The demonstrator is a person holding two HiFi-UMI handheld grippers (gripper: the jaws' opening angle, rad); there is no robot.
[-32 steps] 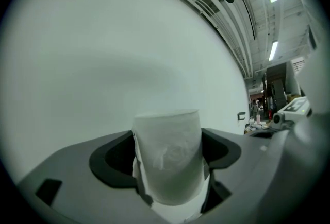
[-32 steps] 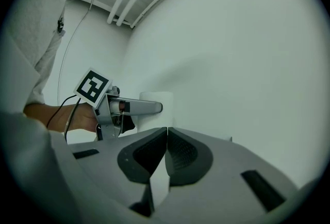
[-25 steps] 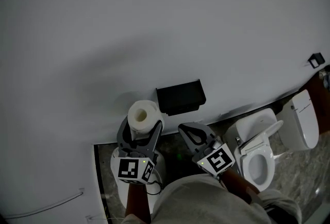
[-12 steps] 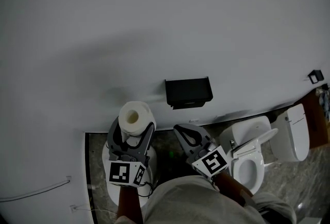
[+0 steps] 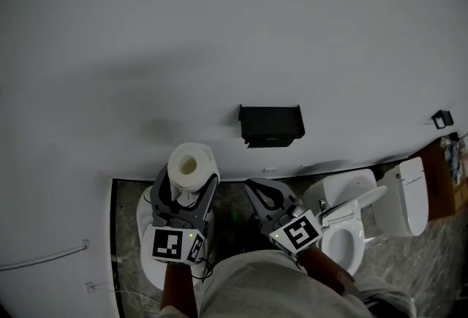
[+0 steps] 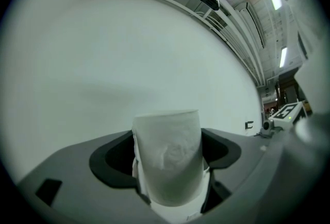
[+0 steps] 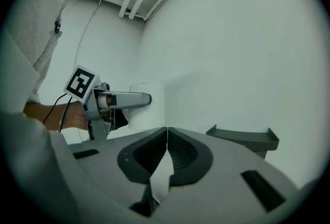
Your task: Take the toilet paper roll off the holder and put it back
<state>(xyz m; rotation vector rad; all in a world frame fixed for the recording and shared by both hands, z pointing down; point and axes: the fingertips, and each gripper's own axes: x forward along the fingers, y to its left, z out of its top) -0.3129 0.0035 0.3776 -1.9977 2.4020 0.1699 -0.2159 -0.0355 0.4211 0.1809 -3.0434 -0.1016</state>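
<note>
While the left gripper (image 5: pixel 187 179) clamps the white cylindrical toilet paper roll (image 5: pixel 191 161) between its widely spread jaws, the roll stands upright with its core opening upward. It sits down and to the left of the black box-shaped wall holder (image 5: pixel 271 123), clear of it. Gripping the roll across its sides likely keeps the core free for refitting. Just below the holder, the right gripper (image 5: pixel 250 185) points toward it with jaws pressed together and nothing between them, apparently spare. Inside the holder, any spindle or ledge cannot be made out, and the roll's lower end is hidden behind the jaws.
</note>
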